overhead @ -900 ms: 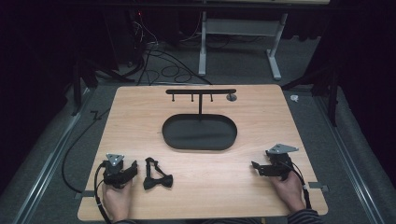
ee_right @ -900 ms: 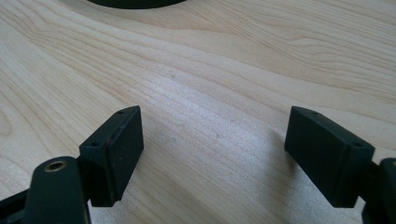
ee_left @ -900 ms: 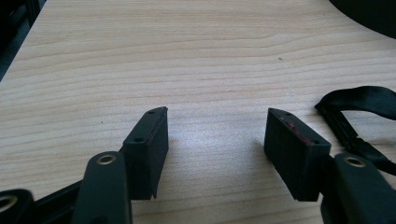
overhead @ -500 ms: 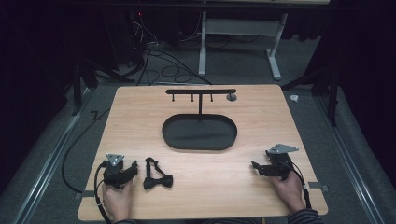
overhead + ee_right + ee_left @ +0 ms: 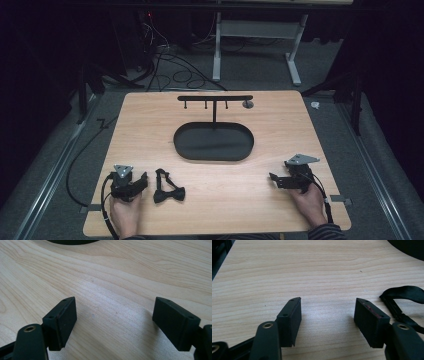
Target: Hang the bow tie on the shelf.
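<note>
A black bow tie with its strap (image 5: 168, 188) lies on the wooden table (image 5: 150, 130) near the front left; its strap (image 5: 404, 296) shows at the right edge of the left gripper view. My left gripper (image 5: 143, 180) rests on the table just left of the bow tie, held in a hand, jaws open with bare wood between them (image 5: 328, 308). At the front right my right gripper (image 5: 273, 179) rests in the other hand, pointing left, open and holding nothing (image 5: 113, 312). A black oval tray (image 5: 187, 150) with a T-shaped hanger stand (image 5: 215, 98) sits at the table's middle.
A small round grey fitting (image 5: 247, 104) sits in the tabletop beside the stand's right end. Cables (image 5: 170, 65) and a desk frame (image 5: 260, 30) stand on the dark floor beyond the far edge. A cable (image 5: 87, 150) trails off the table's left side.
</note>
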Motion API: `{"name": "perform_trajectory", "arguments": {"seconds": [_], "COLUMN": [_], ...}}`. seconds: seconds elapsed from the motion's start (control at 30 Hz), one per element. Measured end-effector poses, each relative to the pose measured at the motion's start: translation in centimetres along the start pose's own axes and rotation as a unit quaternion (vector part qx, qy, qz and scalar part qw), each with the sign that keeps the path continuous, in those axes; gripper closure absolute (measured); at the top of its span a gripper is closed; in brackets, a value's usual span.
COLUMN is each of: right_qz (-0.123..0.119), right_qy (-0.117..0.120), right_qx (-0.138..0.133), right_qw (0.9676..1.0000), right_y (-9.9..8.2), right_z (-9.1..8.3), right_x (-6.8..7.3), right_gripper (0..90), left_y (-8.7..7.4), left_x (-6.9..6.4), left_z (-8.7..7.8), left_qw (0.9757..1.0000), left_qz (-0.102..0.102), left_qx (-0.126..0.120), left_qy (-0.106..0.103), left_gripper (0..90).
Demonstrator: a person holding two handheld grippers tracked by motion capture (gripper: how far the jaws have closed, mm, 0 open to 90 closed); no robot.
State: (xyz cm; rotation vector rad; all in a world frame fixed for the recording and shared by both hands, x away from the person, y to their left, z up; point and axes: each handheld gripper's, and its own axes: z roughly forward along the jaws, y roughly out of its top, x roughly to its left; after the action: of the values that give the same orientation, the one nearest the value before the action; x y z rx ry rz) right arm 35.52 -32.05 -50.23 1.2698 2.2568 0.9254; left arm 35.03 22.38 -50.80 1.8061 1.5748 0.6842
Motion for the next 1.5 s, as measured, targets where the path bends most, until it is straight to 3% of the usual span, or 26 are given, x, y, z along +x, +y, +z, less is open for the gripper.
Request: {"name": "perform_trajectory", "arguments": {"seconds": [0.07, 0.3, 0.4, 0.53, 0.67, 0.8, 1.0, 1.27, 1.5], "right_qz": [0.000, 0.002, 0.002, 0.002, 0.002, 0.002, 0.003, 0.001, 0.002], "right_qy": [0.000, 0.000, 0.000, 0.000, 0.000, 0.000, 0.000, 0.000, 0.000], "right_qx": [0.000, 0.001, 0.001, 0.001, 0.001, 0.001, 0.001, 0.001, 0.001], "right_qw": [1.0000, 1.0000, 1.0000, 1.0000, 1.0000, 1.0000, 1.0000, 1.0000, 1.0000], "right_y": [0.0, 0.0, 0.0, 0.0, 0.0, 0.0, 0.0, 0.0, 0.0], "right_z": [0.0, 0.0, 0.0, 0.0, 0.0, 0.0, 0.0, 0.0, 0.0], "right_x": [0.0, 0.0, 0.0, 0.0, 0.0, 0.0, 0.0, 0.0, 0.0], "right_gripper": [20.6, 20.6, 20.6, 20.6, 20.6, 20.6, 20.6, 20.6, 20.6], "left_y": [0.0, 0.0, 0.2, 0.5, 0.7, 1.0, 1.3, 1.0, 0.8], "left_x": [0.2, 0.3, 0.6, 0.8, 0.7, 0.6, -0.6, -2.4, -3.4], "left_z": [0.0, -0.1, -0.2, -0.8, -1.3, -2.0, -3.1, -3.1, -2.7], "left_qw": [0.9999, 0.9999, 0.9994, 0.9988, 0.9984, 0.9963, 0.9943, 0.9919, 0.9914], "left_qz": [-0.001, -0.005, -0.019, -0.030, -0.028, -0.038, -0.025, -0.009, 0.004], "left_qx": [-0.001, -0.002, 0.005, -0.009, -0.012, -0.023, -0.023, 0.009, 0.025], "left_qy": [-0.011, -0.016, -0.028, -0.038, -0.047, -0.073, -0.100, -0.126, -0.128], "left_gripper": [39.0, 40.0, 41.9, 43.0, 43.4, 43.1, 42.9, 42.9, 44.1]}}
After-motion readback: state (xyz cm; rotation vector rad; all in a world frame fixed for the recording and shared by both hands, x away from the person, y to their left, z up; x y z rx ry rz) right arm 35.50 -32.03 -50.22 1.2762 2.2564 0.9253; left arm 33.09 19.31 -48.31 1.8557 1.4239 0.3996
